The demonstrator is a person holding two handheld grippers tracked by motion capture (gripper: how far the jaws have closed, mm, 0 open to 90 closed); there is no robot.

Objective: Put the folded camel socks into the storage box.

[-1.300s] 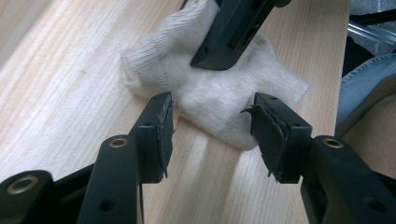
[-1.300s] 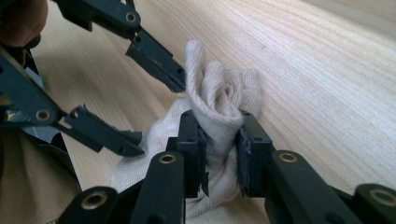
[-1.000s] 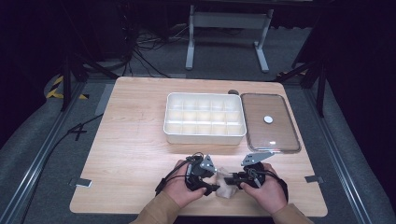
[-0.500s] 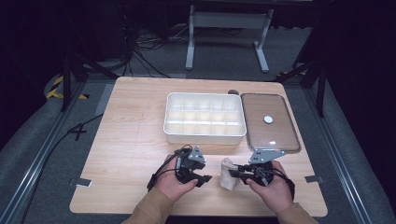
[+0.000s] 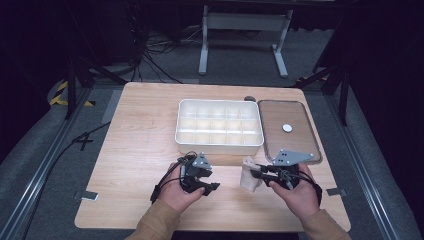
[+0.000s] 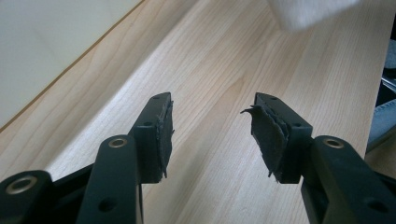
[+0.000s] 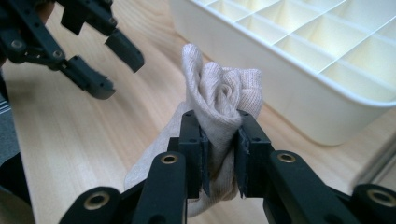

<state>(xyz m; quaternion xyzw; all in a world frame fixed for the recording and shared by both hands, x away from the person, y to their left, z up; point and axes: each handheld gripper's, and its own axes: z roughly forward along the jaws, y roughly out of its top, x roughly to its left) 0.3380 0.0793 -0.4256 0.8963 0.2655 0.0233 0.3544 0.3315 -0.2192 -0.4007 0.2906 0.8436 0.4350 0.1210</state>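
Beige knit cloth [image 7: 219, 107], soft and ribbed like a rolled sock, is bunched into a loose rosette and pinched between the two black jaws of the right gripper [image 7: 219, 154]. The pads press into its folds from both sides, and the rest of the fabric hangs down below them in a limp tail. In the high view the same bundle [image 5: 248, 175] sits just above the pale wood-grain table [image 5: 140, 130], near its front edge, in front of the white tray [image 5: 219, 126] and between the two hands.

The left gripper [image 6: 212, 135] is held a little apart from the cloth with its jaws spread and only bare tabletop between them. Its dark pads [image 6: 268, 135] look rough and frayed, with a curled edge peeling off one of them. In the high view this gripper [image 5: 200, 175] rests in the left hand [image 5: 177, 192], a black cable looping from it.

The tray is a rectangular plastic box with rounded corners, split by thin walls into a grid of small square compartments. Beside it on the right lies a flat brownish lid [image 5: 287, 127] with a clear rim and a small white disc at its centre.
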